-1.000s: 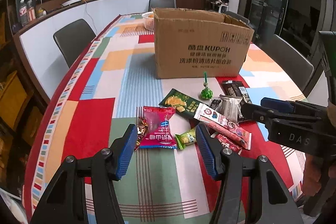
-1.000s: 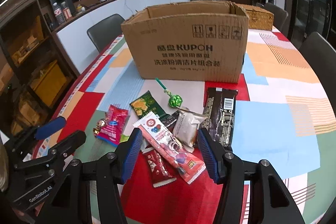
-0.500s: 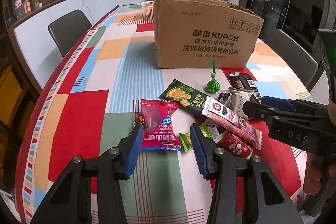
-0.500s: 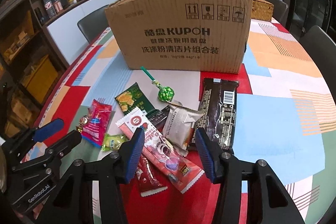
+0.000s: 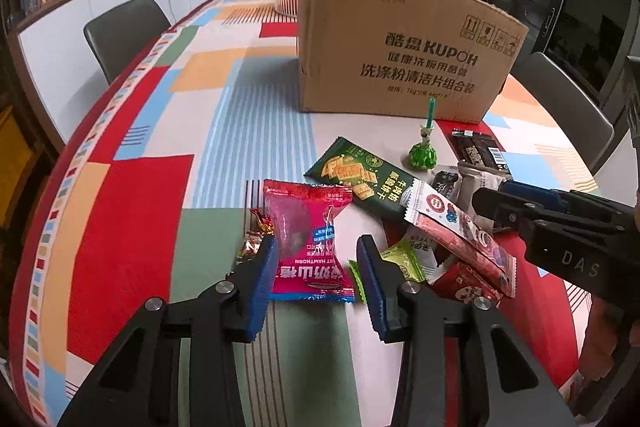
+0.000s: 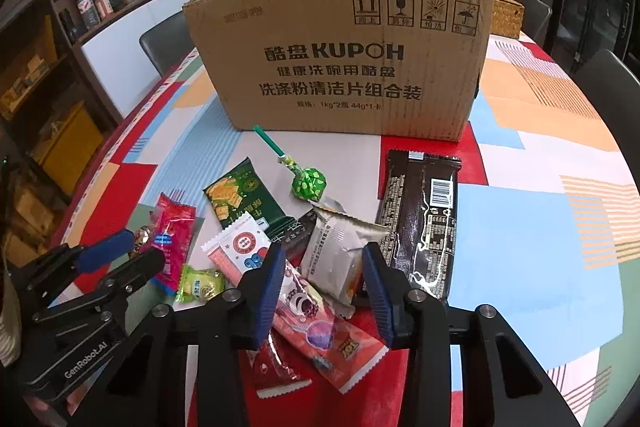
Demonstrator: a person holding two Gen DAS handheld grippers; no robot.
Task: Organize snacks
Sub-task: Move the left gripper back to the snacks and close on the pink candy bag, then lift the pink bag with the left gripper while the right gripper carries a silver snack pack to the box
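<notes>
With fingers apart, the left gripper [image 5: 316, 281] straddled the red hawthorn packet [image 5: 306, 239]; closing squarely across its width was advisable.

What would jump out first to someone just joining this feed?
The big cardboard box printed KUPOH stands open-topped at mid-table, and a jumble of snack packets lies in front of it on the bright patchwork tablecloth. The open left gripper straddles the pink hawthorn packet; the open right gripper frames a grey pouch beside a long dark bar.
</notes>
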